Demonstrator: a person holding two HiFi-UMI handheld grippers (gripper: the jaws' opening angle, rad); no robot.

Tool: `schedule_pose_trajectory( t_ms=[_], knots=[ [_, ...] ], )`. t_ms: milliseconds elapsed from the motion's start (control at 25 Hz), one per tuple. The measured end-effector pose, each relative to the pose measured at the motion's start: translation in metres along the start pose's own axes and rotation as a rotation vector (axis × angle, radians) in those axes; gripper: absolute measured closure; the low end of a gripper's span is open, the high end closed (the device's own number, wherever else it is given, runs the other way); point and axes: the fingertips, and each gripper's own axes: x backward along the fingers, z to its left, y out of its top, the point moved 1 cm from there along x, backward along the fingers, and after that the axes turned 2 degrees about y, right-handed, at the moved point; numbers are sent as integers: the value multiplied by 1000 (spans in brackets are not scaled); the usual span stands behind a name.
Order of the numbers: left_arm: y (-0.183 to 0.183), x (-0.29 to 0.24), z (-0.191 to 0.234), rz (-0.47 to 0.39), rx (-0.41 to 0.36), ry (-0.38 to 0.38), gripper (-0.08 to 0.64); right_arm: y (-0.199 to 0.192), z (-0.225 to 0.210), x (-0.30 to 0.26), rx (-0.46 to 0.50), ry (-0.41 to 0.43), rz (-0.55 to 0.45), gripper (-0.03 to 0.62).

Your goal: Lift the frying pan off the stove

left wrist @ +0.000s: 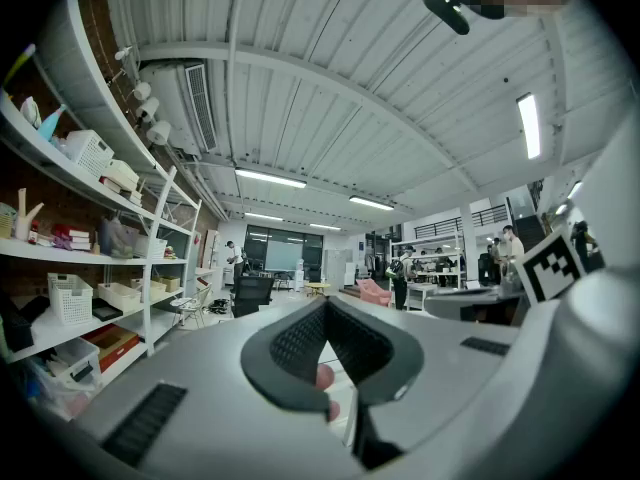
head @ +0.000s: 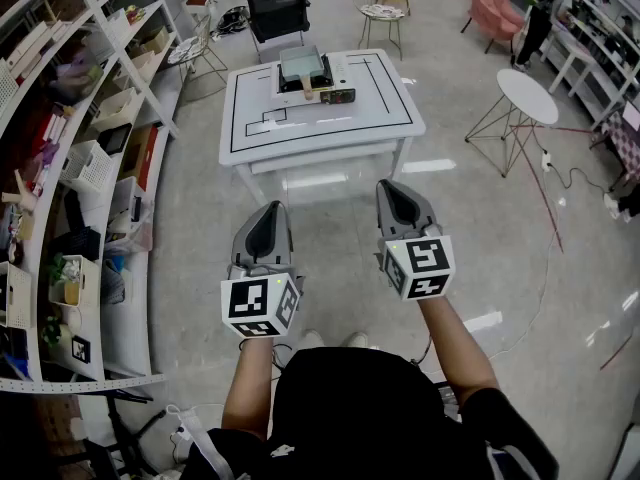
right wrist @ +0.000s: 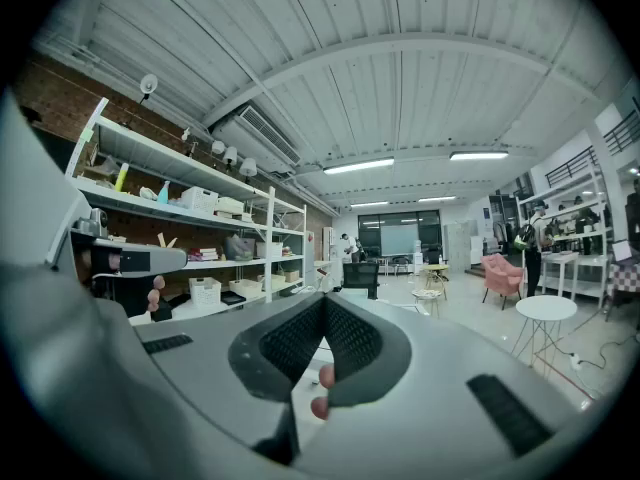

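Observation:
A grey square frying pan (head: 300,64) with a wooden handle sits on a small black stove (head: 334,95) at the far side of the white table (head: 320,123). I stand well back from that table. My left gripper (head: 273,208) and right gripper (head: 386,185) are held out level over the floor, side by side, far short of the pan. The left gripper view has its jaws meeting at the tips (left wrist: 325,304) with nothing between them. The right gripper (right wrist: 323,299) is likewise shut and empty in its own view.
White shelving (head: 100,168) packed with boxes runs along the left. A black office chair (head: 277,6) stands behind the table. A round white side table (head: 527,95), a pink armchair (head: 493,13) and a floor cable (head: 545,203) are on the right.

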Motion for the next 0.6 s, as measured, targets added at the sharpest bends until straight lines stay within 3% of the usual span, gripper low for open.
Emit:
schedule_pose_trajectory(
  t_ms=[600],
  knots=[
    [-12,-3,-1,20,3,21,558,-13,-1,-10,-43,43,14,591]
  ],
)
